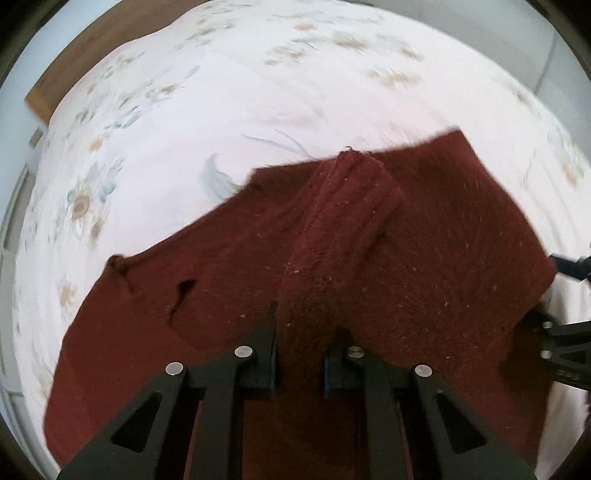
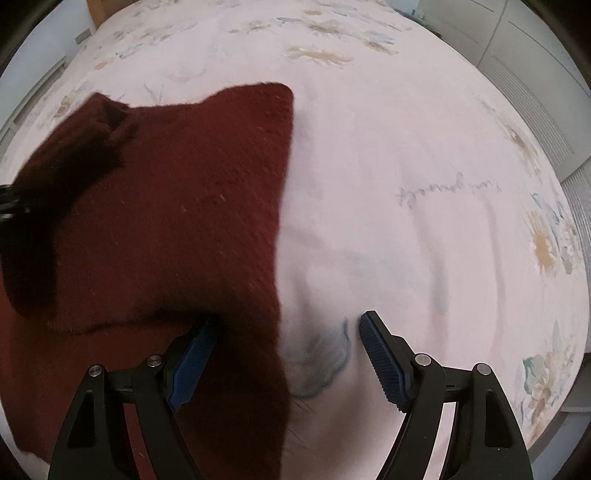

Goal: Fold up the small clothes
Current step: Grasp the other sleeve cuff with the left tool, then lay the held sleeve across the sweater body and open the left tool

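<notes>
the dark red knitted garment (image 1: 424, 236) lies spread on the bed's floral sheet (image 1: 192, 122), which gives a broad flat surface for folding it. the left hand-held gripper (image 1: 308, 343) is pinched narrow on a raised ridge of the knit, probably to lift that part over. the right hand-held gripper (image 2: 288, 354) stands wide astride the garment's side edge, not yet gripping, seemingly ready to take it.

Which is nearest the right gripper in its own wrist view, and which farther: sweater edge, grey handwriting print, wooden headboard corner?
1. Sweater edge, between the right gripper fingers.
2. Grey handwriting print, mid-sheet, upper right.
3. Wooden headboard corner, far top left.
</notes>
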Demonstrator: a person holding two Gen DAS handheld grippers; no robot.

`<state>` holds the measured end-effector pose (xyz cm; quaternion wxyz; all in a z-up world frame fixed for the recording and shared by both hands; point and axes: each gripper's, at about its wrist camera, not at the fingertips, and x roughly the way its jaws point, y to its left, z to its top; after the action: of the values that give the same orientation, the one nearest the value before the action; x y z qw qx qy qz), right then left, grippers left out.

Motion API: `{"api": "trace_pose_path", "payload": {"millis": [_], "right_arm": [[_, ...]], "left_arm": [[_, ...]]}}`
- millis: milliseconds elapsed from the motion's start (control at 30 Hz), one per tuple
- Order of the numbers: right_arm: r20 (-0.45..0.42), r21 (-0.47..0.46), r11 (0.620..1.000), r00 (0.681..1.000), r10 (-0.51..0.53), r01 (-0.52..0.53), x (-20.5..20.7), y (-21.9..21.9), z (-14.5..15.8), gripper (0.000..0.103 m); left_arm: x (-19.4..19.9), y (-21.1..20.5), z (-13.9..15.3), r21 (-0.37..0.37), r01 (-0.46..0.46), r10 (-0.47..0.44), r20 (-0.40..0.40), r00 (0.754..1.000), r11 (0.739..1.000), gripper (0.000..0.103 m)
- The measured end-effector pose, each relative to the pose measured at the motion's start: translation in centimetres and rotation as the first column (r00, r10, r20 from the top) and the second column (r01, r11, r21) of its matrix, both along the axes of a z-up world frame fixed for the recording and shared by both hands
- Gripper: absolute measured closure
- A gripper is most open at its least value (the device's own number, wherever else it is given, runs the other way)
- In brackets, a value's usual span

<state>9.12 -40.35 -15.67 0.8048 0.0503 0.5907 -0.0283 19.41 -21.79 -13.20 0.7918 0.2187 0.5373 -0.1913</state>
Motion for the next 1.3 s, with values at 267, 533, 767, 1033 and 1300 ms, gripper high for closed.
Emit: {"api": "trace_pose_path", "payload": {"millis": [267,533,767,1033,1300], "right_arm": [[0.033,0.038,0.999,0.999,-0.024,0.023,1.7,0.6,0.2,0.086],[0.018,0.036,0.999,1.0,-0.01,0.009,1.2,2.0,-0.8,0.087],[0.004,0.04,0.999,1.0,0.004,-0.004,1.6,2.2,-0.7,0.086],[-0.007,0.02,1.0,1.0,0.015,-0.015,0.7,2.3,0.0,0.072],[-0.001,0.009,1.0,1.0,0.005,-0.005,-1.0,1.5,1.3,0.048]], "left_arm": [[0.3,9.5,4.1,-0.179,-0.153,0.162,0.033,0.986,0.972,0.089],[-0.2,16.0,3.0,-0.22,-0.319,0.324,-0.013,0.946,0.922,0.082],[-1.6,19.8,0.9,-0.253,-0.428,0.405,-0.138,0.904,0.868,0.054],[-2.4,23.9,2.4,-0.223,-0.501,0.466,-0.192,0.864,0.837,0.01],[0.0,27.8,3.3,-0.242,-0.557,0.522,-0.196,0.83,0.794,0.001]]}}
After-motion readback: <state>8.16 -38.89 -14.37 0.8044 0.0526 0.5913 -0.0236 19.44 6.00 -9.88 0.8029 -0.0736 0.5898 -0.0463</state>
